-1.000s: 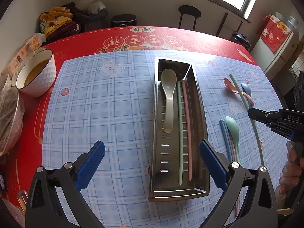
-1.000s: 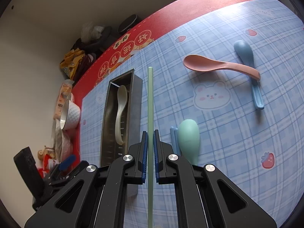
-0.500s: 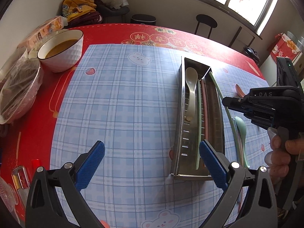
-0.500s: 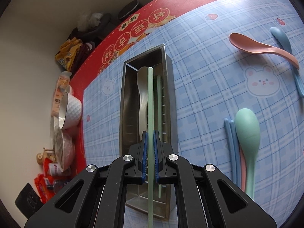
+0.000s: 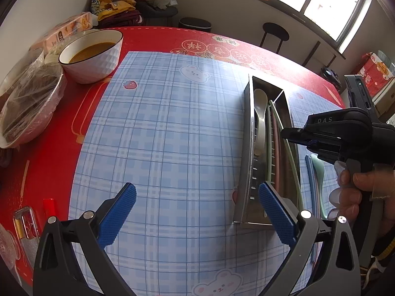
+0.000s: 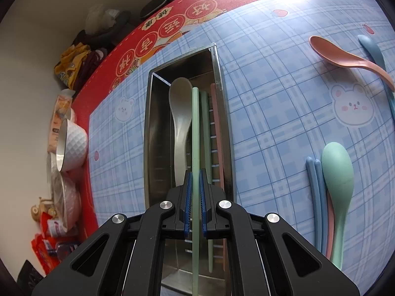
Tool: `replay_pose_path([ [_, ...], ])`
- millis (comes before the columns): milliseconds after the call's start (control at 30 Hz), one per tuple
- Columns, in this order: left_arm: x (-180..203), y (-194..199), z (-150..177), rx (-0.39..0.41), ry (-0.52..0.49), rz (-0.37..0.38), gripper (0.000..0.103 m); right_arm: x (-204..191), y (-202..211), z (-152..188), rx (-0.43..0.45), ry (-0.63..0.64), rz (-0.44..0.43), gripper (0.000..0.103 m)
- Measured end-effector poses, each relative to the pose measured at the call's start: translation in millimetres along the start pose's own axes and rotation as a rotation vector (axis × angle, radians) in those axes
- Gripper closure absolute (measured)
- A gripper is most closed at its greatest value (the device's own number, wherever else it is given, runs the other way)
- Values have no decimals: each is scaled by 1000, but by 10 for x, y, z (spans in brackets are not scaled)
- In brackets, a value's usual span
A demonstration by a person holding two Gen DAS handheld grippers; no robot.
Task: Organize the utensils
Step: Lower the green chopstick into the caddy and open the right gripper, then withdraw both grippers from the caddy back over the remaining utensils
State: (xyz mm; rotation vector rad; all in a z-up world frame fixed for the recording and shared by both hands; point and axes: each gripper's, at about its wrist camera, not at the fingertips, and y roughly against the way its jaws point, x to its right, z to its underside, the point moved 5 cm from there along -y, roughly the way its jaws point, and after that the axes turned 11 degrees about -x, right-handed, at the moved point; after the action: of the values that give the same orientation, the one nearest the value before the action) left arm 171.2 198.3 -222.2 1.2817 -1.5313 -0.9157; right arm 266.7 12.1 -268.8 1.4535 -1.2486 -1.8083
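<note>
Green chopstick (image 6: 195,133) being pinched by right tongs (image 6: 195,206) over tray (image 6: 150,133), frame centre; left tongs (image 5: 197,214) gaping, empty.

From my right gripper (image 6: 195,204), the tray (image 6: 153,133) lies straight ahead and under the jaws, lengthwise along my line of sight. A chopstick (image 6: 195,133) sits clamped between the pads, running forward over the tray. In the tray a spoon (image 6: 180,113) lies just left of it, two more chopsticks (image 6: 204,123) just right. Off to the right on the mat (image 6: 271,113) lie paired chopsticks (image 6: 314,197) beside another spoon (image 6: 338,172), two crossed spoons (image 6: 340,56) beyond. From my left gripper (image 5: 197,212), the tray sits ahead of the right jaw, a bowl (image 5: 91,56) far ahead-left.
</note>
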Motion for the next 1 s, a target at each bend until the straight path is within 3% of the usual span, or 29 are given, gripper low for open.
replay_pose_path([
  [300,-35,26,-12,15,24,0,6,-78,-46,16,-31,62,-9,95],
  [467,34,60,-15,31,11,9,6,-96,72,41,-4,116,8,93],
  [500,50,63,-22,31,8,12,6,-99,112,51,10,138,25,90],
  [567,94,73,-30,33,0,10,6,-92,213,63,49,174,50,44],
  [700,204,97,-36,40,-18,-1,6,1,402,88,110,214,85,38],
  [833,323,114,-33,45,-32,-1,6,146,600,132,183,238,113,16],
  [1000,510,130,-25,49,-49,15,6,332,798,224,228,258,126,16],
])
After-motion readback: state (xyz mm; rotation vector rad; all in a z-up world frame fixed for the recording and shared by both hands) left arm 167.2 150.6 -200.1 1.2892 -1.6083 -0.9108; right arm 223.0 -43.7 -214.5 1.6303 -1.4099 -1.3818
